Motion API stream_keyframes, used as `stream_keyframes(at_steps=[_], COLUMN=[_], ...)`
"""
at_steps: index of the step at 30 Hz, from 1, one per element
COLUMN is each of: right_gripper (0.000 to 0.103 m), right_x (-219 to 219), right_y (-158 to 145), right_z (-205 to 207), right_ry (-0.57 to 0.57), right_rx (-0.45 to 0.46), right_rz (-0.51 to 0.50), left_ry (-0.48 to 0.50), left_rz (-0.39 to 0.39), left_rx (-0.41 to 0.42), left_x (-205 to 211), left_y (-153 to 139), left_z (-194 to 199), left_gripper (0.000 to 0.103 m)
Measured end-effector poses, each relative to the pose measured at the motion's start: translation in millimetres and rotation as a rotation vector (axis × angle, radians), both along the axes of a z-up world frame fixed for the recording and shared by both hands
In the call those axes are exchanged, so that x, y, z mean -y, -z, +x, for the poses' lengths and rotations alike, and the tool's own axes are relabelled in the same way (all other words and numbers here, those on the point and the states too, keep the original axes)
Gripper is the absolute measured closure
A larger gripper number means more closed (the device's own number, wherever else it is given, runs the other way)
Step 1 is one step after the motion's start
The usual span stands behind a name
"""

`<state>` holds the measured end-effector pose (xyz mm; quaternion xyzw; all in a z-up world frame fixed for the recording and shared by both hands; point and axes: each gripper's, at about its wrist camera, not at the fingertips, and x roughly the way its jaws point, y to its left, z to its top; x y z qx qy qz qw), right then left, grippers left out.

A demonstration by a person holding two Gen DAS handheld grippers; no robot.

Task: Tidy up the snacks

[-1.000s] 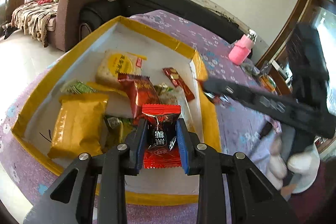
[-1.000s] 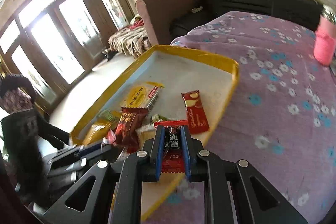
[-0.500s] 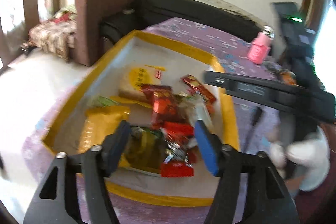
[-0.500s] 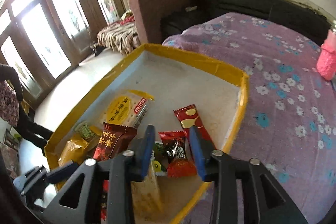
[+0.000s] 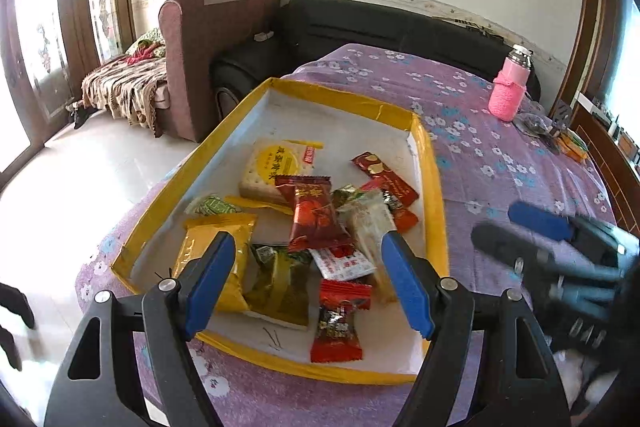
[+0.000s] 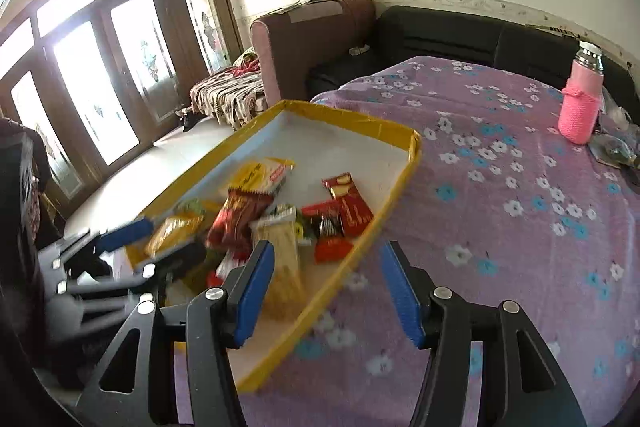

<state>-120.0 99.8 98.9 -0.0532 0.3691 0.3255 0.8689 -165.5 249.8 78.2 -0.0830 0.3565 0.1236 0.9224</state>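
Left claw [image 5: 308, 285]: spread, empty.
Right claw [image 6: 328, 293]: spread, empty.
Tray [image 5: 434, 187]: snacks heaped near.
Risk: your next drop may slide off the heap.

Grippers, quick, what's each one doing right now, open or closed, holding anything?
Left gripper: open, holding nothing, above the snacks in the yellow-rimmed tray.
Right gripper: open, holding nothing, over the tray's right rim.
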Motion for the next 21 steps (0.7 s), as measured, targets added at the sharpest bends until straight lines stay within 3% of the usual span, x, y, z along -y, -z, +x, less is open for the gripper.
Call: stream_keyframes(at_steps=[12, 21], right_gripper=[0.039, 0.035], right_x=[45.6, 67.2], right_y=[12.4, 8.0], right_z=[-23.2, -43.7], right_ry=[0.058, 0.086], right_rx=[-0.032, -0.005], right_rz=[0.033, 0.066], left_ry=[0.022, 0.049], left_rz=[0.082, 0.106], left_rx=[0.003, 0.007], left_x=[38.0, 60.4], left_y=[-16.9, -23.6], left_z=[-10.2, -15.9], left_gripper=[0.023, 0.020])
